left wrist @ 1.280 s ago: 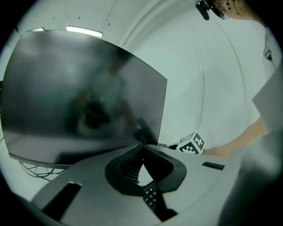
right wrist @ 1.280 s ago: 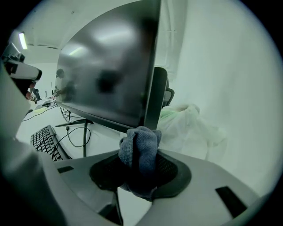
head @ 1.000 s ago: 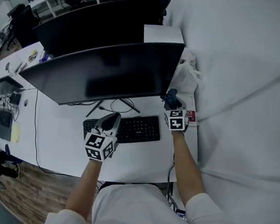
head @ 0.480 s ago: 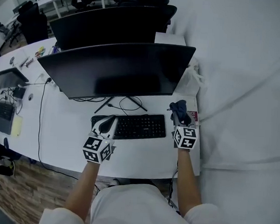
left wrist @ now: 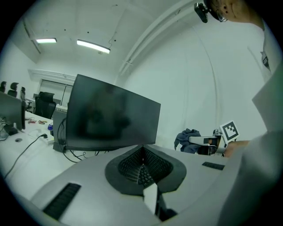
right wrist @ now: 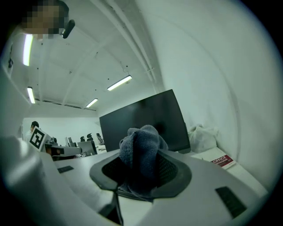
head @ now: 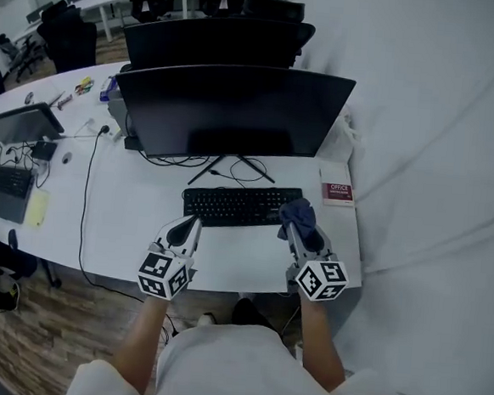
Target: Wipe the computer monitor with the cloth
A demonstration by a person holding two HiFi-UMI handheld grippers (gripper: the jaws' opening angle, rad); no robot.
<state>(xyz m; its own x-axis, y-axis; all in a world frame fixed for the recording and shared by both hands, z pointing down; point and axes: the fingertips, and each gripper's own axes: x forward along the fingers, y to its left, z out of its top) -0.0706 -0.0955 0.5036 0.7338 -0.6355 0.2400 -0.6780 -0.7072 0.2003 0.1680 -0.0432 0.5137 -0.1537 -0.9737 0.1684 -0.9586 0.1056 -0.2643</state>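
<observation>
The wide black monitor (head: 237,111) stands on the white desk (head: 136,201), screen dark; it also shows in the left gripper view as monitor (left wrist: 110,117) and in the right gripper view as monitor (right wrist: 146,121). My right gripper (head: 294,222) is shut on a bunched blue-grey cloth (head: 299,213), held over the keyboard's right end, well short of the screen. The cloth (right wrist: 141,154) fills the jaws. My left gripper (head: 189,224) is shut with nothing in it, hovering at the keyboard's left front. From the left gripper view the cloth (left wrist: 188,140) shows at right.
A black keyboard (head: 234,205) lies in front of the monitor's stand (head: 232,167). A red-and-white booklet (head: 338,193) and a white bag (head: 347,139) sit at the right, against the white curved wall. More monitors and cables sit to the left and behind.
Both grippers have drawn back from the monitor toward the desk's near edge. The right gripper carried the cloth from the screen's right edge down to the keyboard.
</observation>
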